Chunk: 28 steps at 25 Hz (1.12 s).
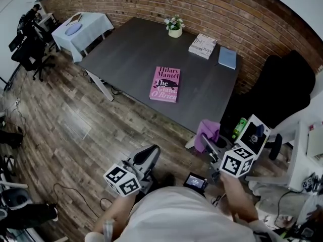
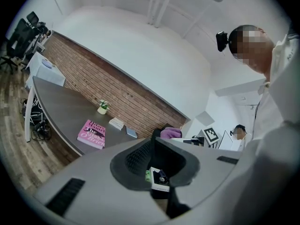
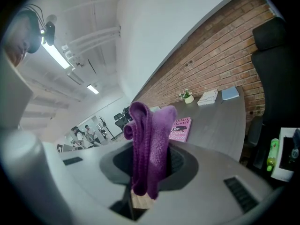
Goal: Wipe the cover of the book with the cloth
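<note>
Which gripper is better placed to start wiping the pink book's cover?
Right. The right gripper is shut on the purple cloth; the left gripper is shut and empty. Both are short of the book.

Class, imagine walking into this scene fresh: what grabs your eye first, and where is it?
A bright pink book lies flat in the middle of the dark table, away from the flower pot by the brick wall. Nearer the camera, the right gripper clamps a purple cloth, not yet over the book.
</note>
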Available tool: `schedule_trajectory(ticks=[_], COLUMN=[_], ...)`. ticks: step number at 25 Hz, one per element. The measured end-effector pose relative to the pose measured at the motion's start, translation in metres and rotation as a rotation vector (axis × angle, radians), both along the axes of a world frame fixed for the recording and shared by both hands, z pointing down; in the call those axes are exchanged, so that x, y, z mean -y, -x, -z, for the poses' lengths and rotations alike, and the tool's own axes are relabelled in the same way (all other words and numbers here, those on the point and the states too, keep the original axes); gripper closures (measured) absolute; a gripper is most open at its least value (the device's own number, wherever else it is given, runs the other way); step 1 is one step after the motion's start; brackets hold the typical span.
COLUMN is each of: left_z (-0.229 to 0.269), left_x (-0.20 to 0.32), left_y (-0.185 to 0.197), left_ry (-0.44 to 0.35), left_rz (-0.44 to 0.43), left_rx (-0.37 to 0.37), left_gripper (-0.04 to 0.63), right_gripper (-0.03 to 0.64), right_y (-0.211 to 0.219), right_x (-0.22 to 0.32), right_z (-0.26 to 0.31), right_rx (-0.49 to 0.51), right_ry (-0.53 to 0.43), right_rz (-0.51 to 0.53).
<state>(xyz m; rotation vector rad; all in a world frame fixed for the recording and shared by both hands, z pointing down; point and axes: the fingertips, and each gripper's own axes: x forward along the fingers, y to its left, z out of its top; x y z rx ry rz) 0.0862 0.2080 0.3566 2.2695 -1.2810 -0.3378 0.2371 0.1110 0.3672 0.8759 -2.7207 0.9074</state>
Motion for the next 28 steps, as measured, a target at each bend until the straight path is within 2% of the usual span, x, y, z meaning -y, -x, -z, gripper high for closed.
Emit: schedule_trajectory(ticks=[7,13,22,28], left_z=[-0.014,-0.025,-0.050,-0.072], left_x=[0.037,0.102,0.195,0.240], left_y=[0.029,0.063,0.133,0.167], left_ry=[0.019,0.036,0.101,0.130], left_rz=[-0.037,-0.108,-0.214,-0.275], left_rx=[-0.018,-0.003,0.021,0.035], left_gripper=[0.558,0.558,0.558,0.558], right_gripper=[0.515,0.515,0.515,0.514], right_y=[0.027,0.054,0.117,0.158], right_x=[0.030,0.079,0.146,0.181], right_z=[-0.009,-0.021,-0.036,-0.047], right_rx=[-0.020,-0.058,-0.133,-0.199], right_ry=[0.014,0.064,0.133,0.157], right_rz=[-0.036,-0.109,-0.207,-0.227])
